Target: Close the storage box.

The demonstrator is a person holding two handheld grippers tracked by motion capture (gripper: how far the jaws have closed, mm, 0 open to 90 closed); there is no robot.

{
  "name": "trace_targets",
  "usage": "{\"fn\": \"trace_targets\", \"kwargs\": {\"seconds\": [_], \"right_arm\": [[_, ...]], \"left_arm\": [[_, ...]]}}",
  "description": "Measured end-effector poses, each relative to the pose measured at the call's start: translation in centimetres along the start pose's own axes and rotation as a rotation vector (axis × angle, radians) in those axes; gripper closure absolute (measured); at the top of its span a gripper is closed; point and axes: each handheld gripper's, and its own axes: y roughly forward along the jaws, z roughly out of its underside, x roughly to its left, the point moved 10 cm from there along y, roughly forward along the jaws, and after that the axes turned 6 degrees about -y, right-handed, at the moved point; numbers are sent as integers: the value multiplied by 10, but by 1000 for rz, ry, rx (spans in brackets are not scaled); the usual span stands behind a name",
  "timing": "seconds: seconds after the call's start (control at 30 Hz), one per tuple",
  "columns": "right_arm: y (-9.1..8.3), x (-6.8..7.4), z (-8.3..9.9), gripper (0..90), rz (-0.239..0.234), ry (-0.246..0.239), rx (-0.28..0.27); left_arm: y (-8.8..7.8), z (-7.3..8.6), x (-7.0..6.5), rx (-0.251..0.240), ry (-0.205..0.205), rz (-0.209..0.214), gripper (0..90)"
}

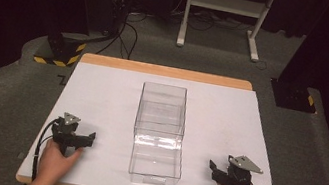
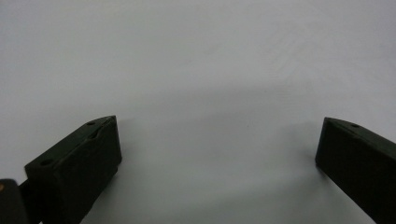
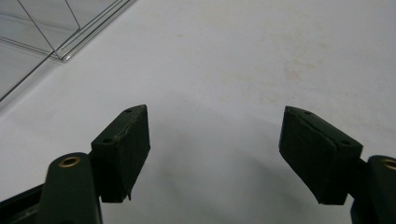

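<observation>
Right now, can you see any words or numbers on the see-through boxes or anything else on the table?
No words or numbers can be read.
The two clear boxes look plain, with no label showing.
The white table cover has a small dark mark at its left edge, too blurred to read.
The left gripper and right gripper show no writing.
The yellow-and-black stripes on the floor block are a warning pattern, not text.

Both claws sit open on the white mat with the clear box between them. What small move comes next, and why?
Probably bring both claws inward toward the clear box: the left claw and right claw rest open and hold nothing, one on each side of it.
</observation>
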Motion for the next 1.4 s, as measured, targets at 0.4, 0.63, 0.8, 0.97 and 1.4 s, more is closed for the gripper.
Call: {"fn": "trace_targets", "kwargs": {"seconds": [0.4,0.63,0.8,0.97,1.4], "right_arm": [[-7,3,-6,243,-9,-6,-25],[-14,11,-14,242,-18,-13,-48],[-16,16,-18,241,-26,-22,-58],[-20,23,-23,241,-40,-36,-72],[-30,44,-35,241,-83,-66,-105]], "left_arm": [[0,0,0,0,0,0,5],[0,0,0,0,0,0,5],[0,0,0,0,-1,0,5],[0,0,0,0,-1,0,5],[0,0,0,-2,0,0,5]]}}
